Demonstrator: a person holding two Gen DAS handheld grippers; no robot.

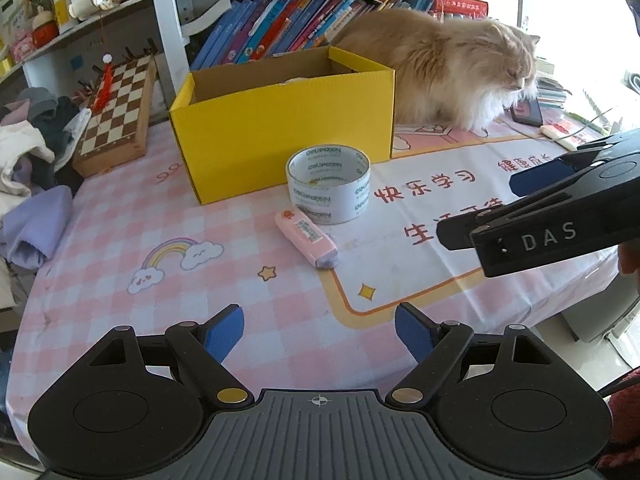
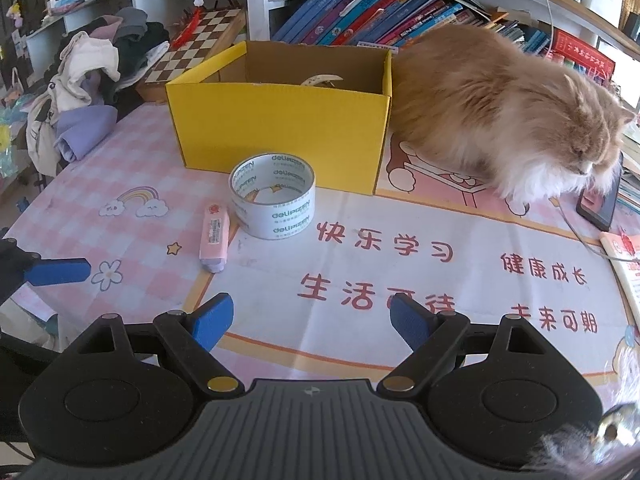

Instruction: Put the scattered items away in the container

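Observation:
A yellow cardboard box [image 1: 280,128] [image 2: 280,128] stands open on the pink checked table mat, with a pale roll partly visible inside [image 2: 322,79]. In front of it lies a roll of clear tape [image 1: 328,184] [image 2: 273,196], and beside that a pink wrapped eraser-like block [image 1: 306,238] [image 2: 214,236]. My left gripper [image 1: 318,334] is open and empty, near the table's front edge. My right gripper [image 2: 312,322] is open and empty, also short of the items. The right gripper also shows at the right of the left wrist view [image 1: 476,204].
A fluffy orange cat [image 1: 448,68] [image 2: 500,112] sits right of the box. A phone [image 2: 600,204] lies by its head. A chessboard [image 1: 116,112] and a pile of clothes [image 1: 36,152] are at the left. Books [image 2: 380,12] line the shelf behind.

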